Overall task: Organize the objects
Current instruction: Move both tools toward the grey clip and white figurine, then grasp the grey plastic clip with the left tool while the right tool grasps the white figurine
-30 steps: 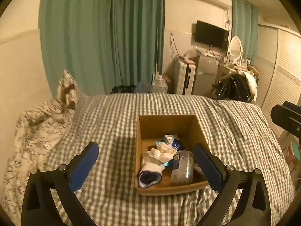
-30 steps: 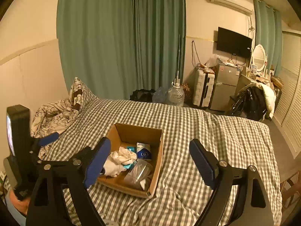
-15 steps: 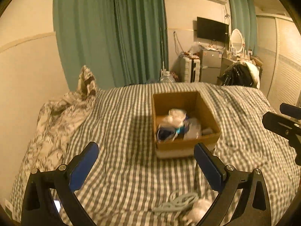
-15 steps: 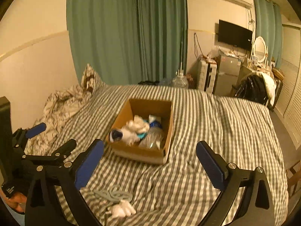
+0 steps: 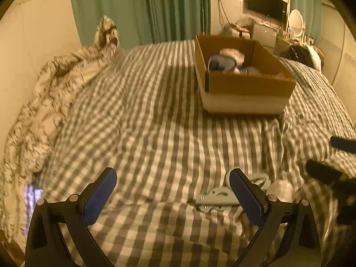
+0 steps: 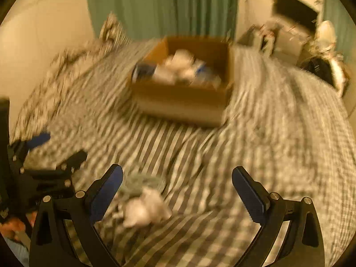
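A cardboard box holding several items, a rolled dark blue sock among them, sits on the checked bed; it also shows, blurred, in the right wrist view. A pale grey hanger-like object and a crumpled white item lie on the bed near me. In the right wrist view the white item and the grey thing lie low between the fingers. My left gripper is open and empty, its right finger over the grey object. My right gripper is open and empty.
A crumpled patterned duvet and a pillow lie along the left wall. Green curtains hang behind the bed. A TV, a fridge and a mirror stand at the back right. The right gripper shows at the left view's right edge.
Both grippers have pulled back and dropped low toward the near end of the bed. The box now looks farther away, and the grey object and white item have come into view.
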